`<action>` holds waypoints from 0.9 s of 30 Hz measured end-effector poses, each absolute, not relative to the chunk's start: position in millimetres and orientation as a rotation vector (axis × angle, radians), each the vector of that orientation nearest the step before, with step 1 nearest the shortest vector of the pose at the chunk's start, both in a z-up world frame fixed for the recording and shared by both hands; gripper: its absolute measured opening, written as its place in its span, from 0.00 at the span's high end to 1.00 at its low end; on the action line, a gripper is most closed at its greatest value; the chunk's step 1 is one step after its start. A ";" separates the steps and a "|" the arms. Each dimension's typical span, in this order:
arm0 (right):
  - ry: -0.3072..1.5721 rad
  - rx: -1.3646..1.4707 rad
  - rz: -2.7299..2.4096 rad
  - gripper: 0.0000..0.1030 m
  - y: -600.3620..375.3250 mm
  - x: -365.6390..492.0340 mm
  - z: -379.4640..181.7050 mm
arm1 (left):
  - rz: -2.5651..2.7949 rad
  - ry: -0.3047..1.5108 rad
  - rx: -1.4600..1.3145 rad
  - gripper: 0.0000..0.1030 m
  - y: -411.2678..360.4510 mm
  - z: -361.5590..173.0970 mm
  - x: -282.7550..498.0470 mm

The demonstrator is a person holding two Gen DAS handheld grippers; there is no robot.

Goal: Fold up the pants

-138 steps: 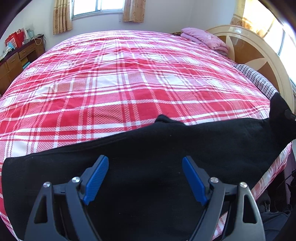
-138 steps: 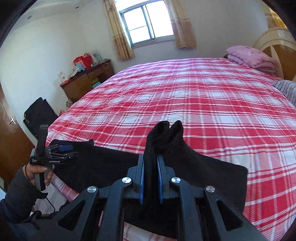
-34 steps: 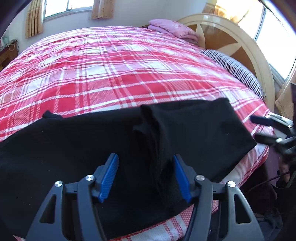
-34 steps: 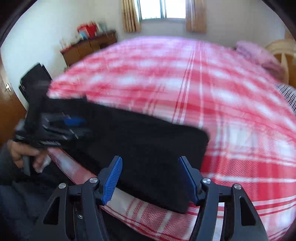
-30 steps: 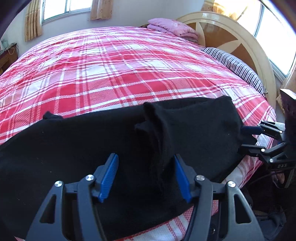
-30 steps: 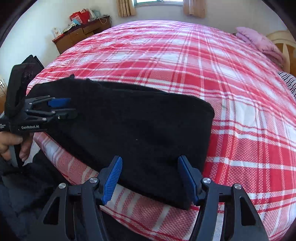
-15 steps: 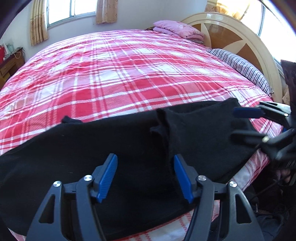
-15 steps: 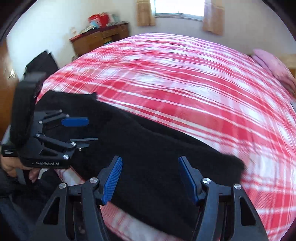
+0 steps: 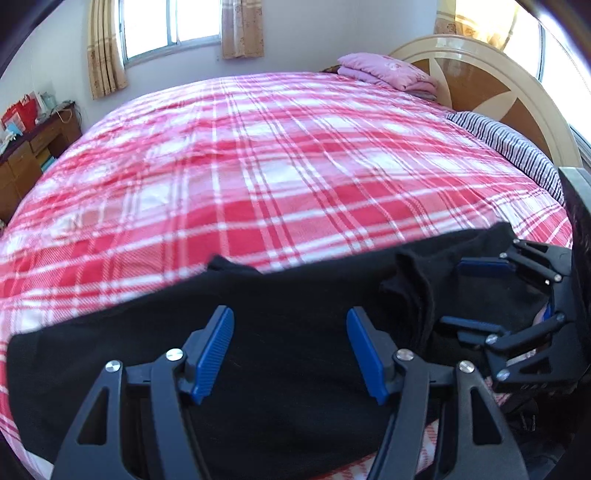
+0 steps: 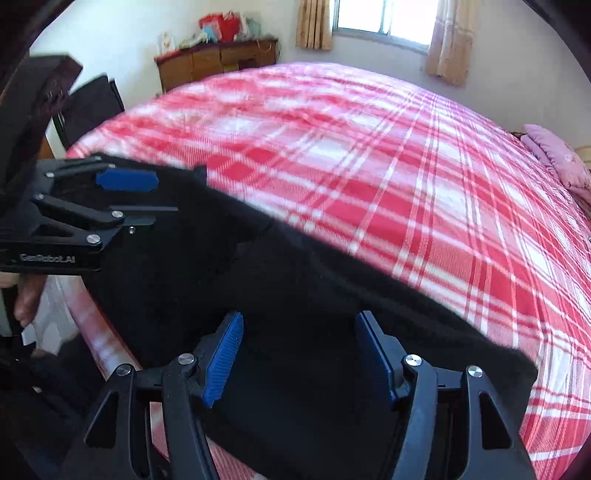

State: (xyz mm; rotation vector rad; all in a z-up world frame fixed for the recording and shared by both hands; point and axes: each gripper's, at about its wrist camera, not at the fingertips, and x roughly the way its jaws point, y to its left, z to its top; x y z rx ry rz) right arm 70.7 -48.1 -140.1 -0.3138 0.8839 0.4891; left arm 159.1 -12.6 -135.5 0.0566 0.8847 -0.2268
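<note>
Blue-padded fingers on your left gripper (image 9: 291,350) stand spread wide, nothing between them, aimed forward and low over the near edge of the bed. Black pants (image 9: 258,332) lie flat directly beneath and ahead of it, stretched along that edge of the red plaid bedspread (image 9: 258,166) from far left to right. Your right gripper (image 10: 299,354) is likewise splayed apart and holding nothing, angled in over the folded right portion of the pants (image 10: 295,288). From the left wrist view it (image 9: 484,291) shows at the right, turned sideways, its two fingers apart over the doubled cloth, where a ridge of bunched fabric rises just left of it; whether the pads touch the cloth, cannot tell. From the right wrist view your left gripper (image 10: 144,199) sits at the far left over the other end of the garment, fingers parted, your hand (image 10: 26,295) partly visible below it. Beyond the pants the bedspread (image 10: 406,166) runs on. Farther out: folded pink bedding (image 9: 384,75) by the curved headboard (image 9: 491,81), a striped pillow (image 9: 509,144), a wooden dresser (image 10: 218,62) against the wall, and curtained windows (image 9: 173,29).
</note>
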 end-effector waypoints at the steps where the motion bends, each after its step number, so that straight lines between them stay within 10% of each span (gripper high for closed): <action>1: 0.865 -0.308 0.490 0.37 -47.2 72.7 -135.9 | -0.209 0.876 0.058 0.31 -5.6 -131.6 161.9; 27: 0.673 -0.446 0.502 0.36 -30.6 23.3 -112.7 | 0.152 0.915 -0.176 0.28 216.7 -163.7 121.0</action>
